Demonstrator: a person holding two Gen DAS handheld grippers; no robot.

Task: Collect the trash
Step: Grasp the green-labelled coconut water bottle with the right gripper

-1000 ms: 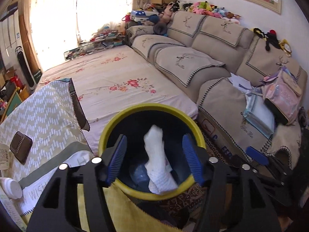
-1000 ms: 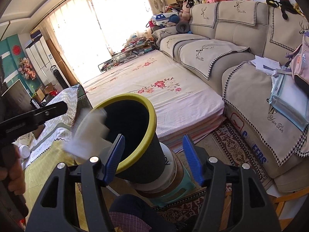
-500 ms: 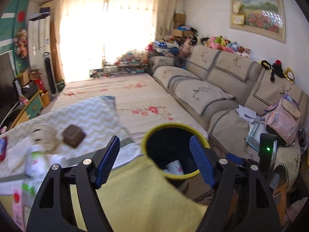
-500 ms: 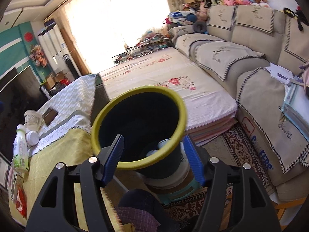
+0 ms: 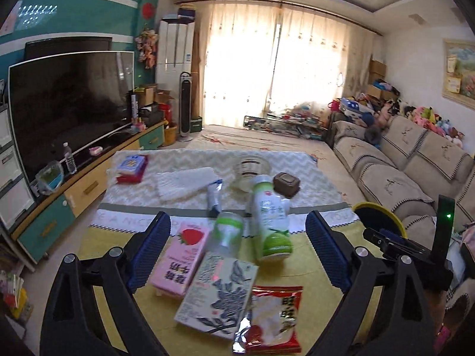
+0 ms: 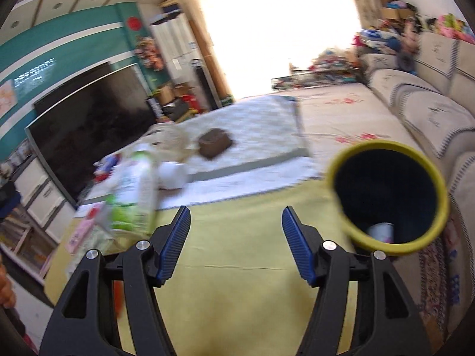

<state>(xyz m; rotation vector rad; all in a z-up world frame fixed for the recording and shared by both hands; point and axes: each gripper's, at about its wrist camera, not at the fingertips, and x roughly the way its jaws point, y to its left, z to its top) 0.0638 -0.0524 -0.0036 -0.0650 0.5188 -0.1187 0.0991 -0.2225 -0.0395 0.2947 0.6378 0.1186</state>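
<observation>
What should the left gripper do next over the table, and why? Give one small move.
Probably ease the left gripper down onto the clear green-capped bottle lying between its fingers. Its jaws have just been opening and stand wide with nothing held, the litter lies right below, and the yellow-rimmed bin waits at the table's right edge. The right gripper is empty too, over bare yellow cloth.
</observation>
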